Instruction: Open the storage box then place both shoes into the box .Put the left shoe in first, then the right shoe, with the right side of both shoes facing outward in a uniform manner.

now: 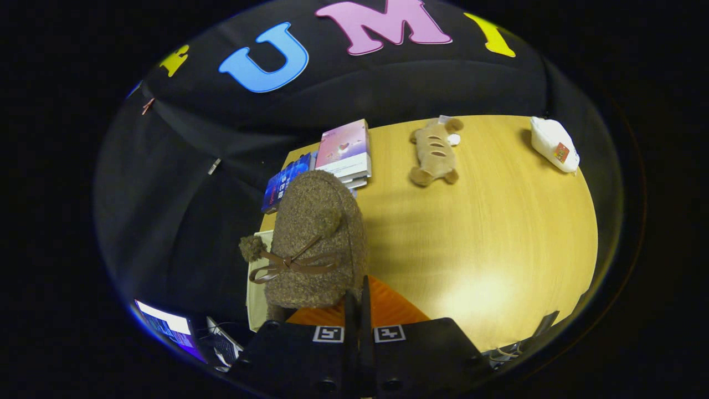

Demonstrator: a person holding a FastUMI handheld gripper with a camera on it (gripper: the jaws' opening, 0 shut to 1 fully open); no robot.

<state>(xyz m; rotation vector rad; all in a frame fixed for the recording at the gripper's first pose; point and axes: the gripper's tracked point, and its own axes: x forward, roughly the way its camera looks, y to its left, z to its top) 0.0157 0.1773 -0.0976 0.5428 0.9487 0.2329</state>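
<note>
Gripper view looked down on a yellow wooden counter (pixel 498 233) from above. The hand-held gripper (pixel 358 299) had its two fingers drawn together with hardly any gap, and they appeared to pinch the rear edge of a fuzzy brown boucle shoe (pixel 318 244), though the exact contact was hidden behind the fingers. The shoe hung just ahead of the fingers, toe pointing away, with a thin brown ribbon bow (pixel 288 265) and a woolly pompom (pixel 252 247) on its upper. Behind the fingers and beneath the shoe lay an orange ribbed surface (pixel 390 307), and a pale cream panel (pixel 257 288) showed beside the shoe's near side; whether these belonged to the storage box could not be told. Beyond the shoe, a stack of books (pixel 343 152) rested at the counter's far corner, a blue one (pixel 285 183) leaning beside it. Farther across lay a tan plush toy shaped like a bread loaf (pixel 435 152), and well apart from it a white wrapped packet (pixel 554 144).
</note>
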